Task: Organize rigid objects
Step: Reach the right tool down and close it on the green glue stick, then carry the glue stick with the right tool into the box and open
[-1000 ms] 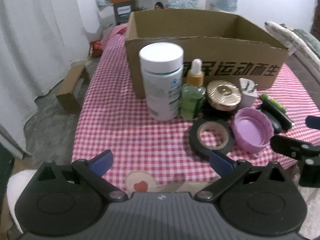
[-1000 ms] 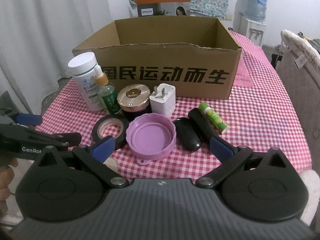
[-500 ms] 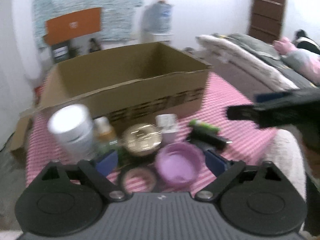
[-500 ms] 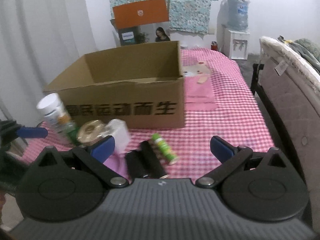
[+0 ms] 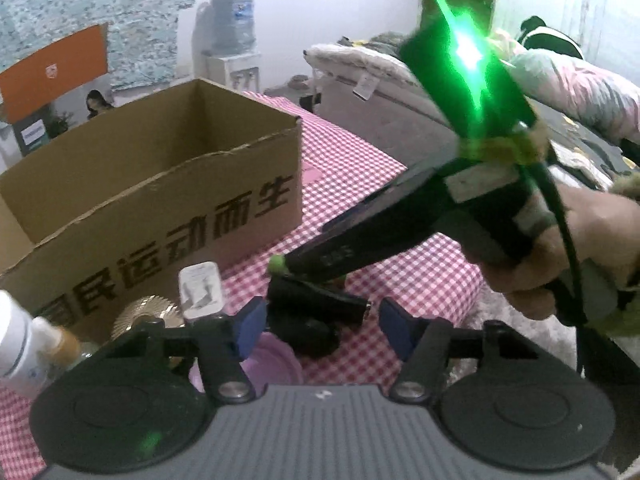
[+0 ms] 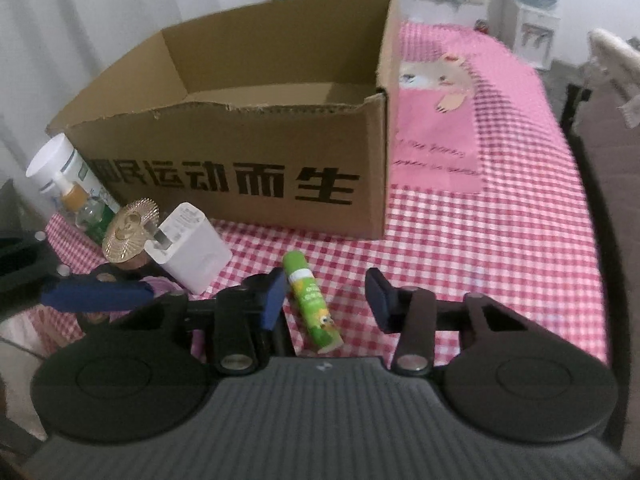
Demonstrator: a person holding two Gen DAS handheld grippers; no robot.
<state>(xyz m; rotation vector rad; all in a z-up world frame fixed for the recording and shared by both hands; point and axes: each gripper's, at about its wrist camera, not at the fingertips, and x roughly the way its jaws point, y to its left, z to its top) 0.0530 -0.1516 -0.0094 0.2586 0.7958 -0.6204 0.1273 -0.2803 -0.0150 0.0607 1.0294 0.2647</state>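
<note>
1. The green glue stick (image 6: 312, 300) is a slim tube with a white band near its cap and a small cartoon print lower down; it is lying flat on the red-checked cloth of the desk (image 6: 500, 248), just in front of the cardboard box (image 6: 240, 160).
2. Its long axis is running away from the right wrist camera toward the box, cap end farther off and leaning slightly left.
3. The right hand-held gripper (image 6: 326, 300) is tilting down over the stick. Its jaws have just been closing and are standing partly open with the stick between them; the blue fingers (image 6: 273, 300) are not pressing on it, though the left one is sitting just beside it.
4. The left hand-held gripper (image 5: 322, 326) is also pointing downward, its jaws having just been closing; they are partly open around two dark oblong objects (image 5: 312, 316) without gripping them.
5. In the left wrist view, a person's hand (image 5: 580, 248) is holding the right tool at a slant, its tip by the green stick.
6. A white charger (image 6: 192, 252), gold lid (image 6: 130, 234) and white bottle (image 6: 64, 172) are standing left of the stick.
</note>
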